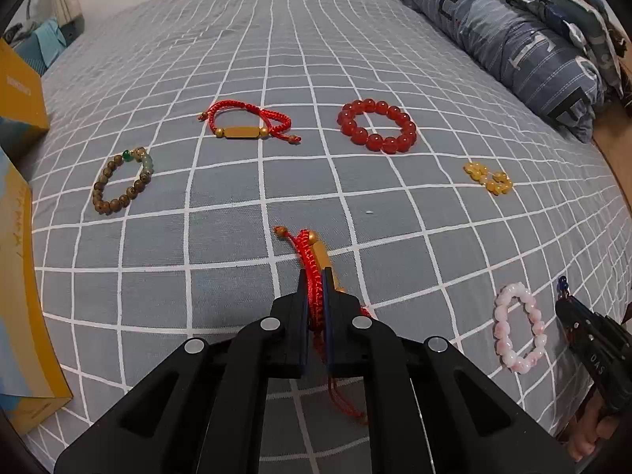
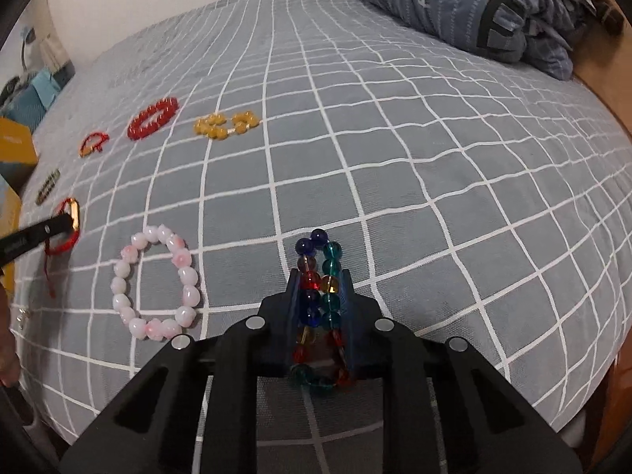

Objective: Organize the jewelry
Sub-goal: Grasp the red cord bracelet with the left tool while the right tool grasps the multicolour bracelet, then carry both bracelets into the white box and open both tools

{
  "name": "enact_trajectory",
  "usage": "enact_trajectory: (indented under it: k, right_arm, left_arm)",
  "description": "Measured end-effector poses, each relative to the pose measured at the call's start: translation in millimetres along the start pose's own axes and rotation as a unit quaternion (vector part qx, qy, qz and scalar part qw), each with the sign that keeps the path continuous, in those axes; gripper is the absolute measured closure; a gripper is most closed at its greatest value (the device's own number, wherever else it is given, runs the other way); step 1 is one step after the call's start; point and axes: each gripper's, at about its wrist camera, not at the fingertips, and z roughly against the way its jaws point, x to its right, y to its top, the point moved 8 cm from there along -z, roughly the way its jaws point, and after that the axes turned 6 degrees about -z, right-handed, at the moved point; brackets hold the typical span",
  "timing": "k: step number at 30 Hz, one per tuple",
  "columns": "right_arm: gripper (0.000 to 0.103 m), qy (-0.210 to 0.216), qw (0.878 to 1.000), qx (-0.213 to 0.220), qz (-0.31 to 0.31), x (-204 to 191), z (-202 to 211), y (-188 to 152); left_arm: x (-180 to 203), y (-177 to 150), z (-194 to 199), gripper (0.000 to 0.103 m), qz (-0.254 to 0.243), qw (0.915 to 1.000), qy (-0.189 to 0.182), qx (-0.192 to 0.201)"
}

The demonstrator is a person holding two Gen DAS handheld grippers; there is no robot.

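Note:
My left gripper [image 1: 315,276] is shut on a red cord bracelet with a gold bar [image 1: 312,254], held just above the grey checked bed sheet [image 1: 395,59]. My right gripper [image 2: 319,276] is shut on a multicoloured glass bead bracelet [image 2: 320,272]. A pink bead bracelet [image 2: 156,282] lies on the sheet between the two grippers, also in the left wrist view [image 1: 519,328]. Farther back lie a brown wooden bead bracelet [image 1: 122,179], a second red cord bracelet [image 1: 249,122], a red bead bracelet [image 1: 377,124] and a yellow bead bracelet [image 1: 488,177].
A folded blue quilt [image 1: 513,35] lies at the bed's far right. Yellow boxes [image 1: 19,91] stand along the left edge of the bed. The bed's near edge drops off just below the grippers.

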Motion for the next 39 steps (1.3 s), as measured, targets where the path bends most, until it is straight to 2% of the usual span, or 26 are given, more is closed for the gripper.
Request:
enact_trajectory:
  k: [5,7,16,26,33,39]
  right_arm:
    - [0.086,0.002,1.000,0.013,0.003,-2.8,7.4,3.4]
    - [0.094,0.001,1.000,0.021,0.006,-4.2,12.3,6.2]
    - [0.094,0.010,0.999,0.049,0.010,-9.8,34.2,15.4]
    - [0.094,0.025,0.997,0.075,0.017,-24.3,58.5,29.2]
    - [0.094,0.038,0.994,0.093,0.037,-53.6,72.4,51.0]
    - [0.094,0.062,0.989,0.113,0.074,-111.0,88.6,78.0]
  left_arm:
    - [-2.4,4.1,7.3,0.098,0.001,1.0000,0.000,0.009]
    - [-2.3,6.1,10.9,0.098,0.001,0.9999,-0.001,0.014]
    - [3.5,11.5,34.0,0.098,-0.009,0.9994,0.001,0.034]
    - [-6.5,22.8,73.1,0.098,-0.004,0.9977,0.016,0.066]
    - [-27.9,30.4,102.0,0.098,0.004,0.9955,0.043,0.084]
    - [-60.2,34.2,131.8,0.098,0.015,0.9927,0.072,0.096]
